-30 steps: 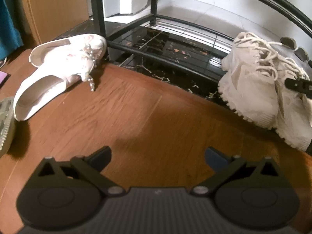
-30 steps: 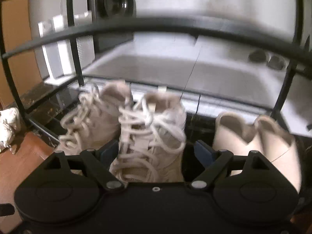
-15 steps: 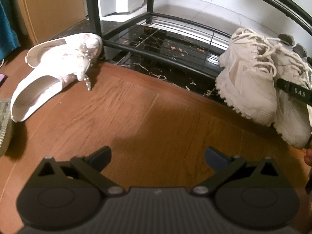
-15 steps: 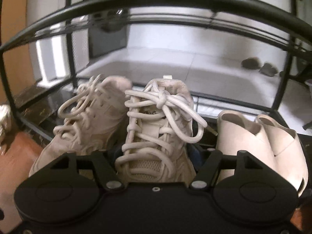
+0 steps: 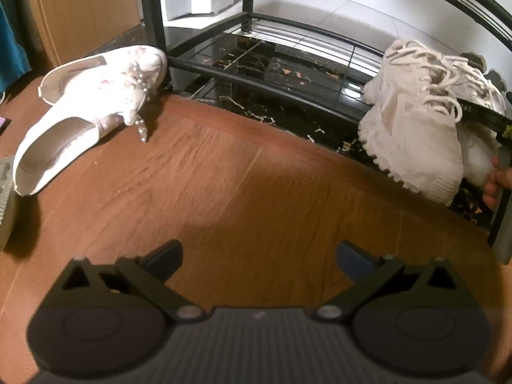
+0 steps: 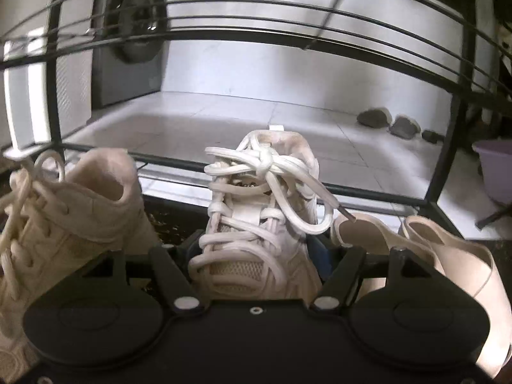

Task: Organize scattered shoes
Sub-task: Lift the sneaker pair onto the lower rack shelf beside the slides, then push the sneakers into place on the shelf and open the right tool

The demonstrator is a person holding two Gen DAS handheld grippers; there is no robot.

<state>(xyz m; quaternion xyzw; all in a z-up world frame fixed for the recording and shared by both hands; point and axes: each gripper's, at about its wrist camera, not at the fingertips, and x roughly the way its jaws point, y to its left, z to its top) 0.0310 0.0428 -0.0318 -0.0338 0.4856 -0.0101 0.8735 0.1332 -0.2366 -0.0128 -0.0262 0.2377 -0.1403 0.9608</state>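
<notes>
Wood floor below our left gripper [image 5: 257,252], jaws spread, empty. Our right gripper [image 6: 256,249], jaws just reopening around the sneaker [image 6: 259,211] on the rack [image 6: 256,36]; it may tip against its neighbour.

left wrist: behind the left tool [image 5: 258,257], tilted steeply down at the wooden floor [image 5: 243,192], rack [image 5: 275,83] beyond | right wrist: close, low, into the rack [image 6: 288,36] | shared: the cream sneakers [image 5: 412,128] [image 6: 259,220]
</notes>
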